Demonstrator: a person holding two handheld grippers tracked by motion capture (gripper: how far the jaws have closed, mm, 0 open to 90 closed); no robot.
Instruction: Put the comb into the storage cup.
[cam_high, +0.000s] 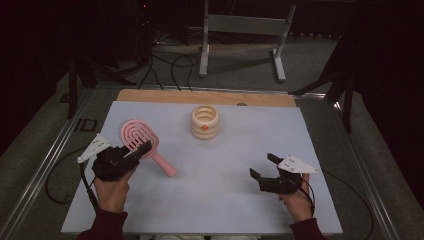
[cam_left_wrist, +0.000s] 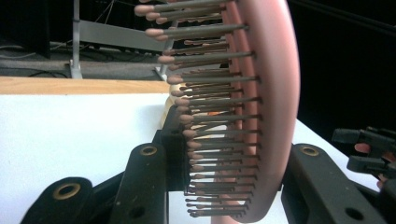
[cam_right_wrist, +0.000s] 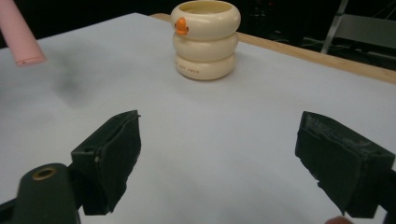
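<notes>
L gripper (cam_high: 142, 148) clenched on pink hairbrush (cam_high: 139, 135) head, handle in air; R gripper (cam_high: 264, 167) released, empty. Risk: brush pivots/slips in grip near cream holder (cam_high: 205, 121)

High overhead, two close claw-mounted views

One pink brush (cam_high: 136, 137). One cream cup (cam_high: 205, 121) of three stacked rings, with one orange mark on its side. Two grippers: the left gripper (cam_high: 141, 149) and the right gripper (cam_high: 263, 166). One white mat (cam_high: 220, 180) over one wooden table (cam_high: 150, 95).
</notes>
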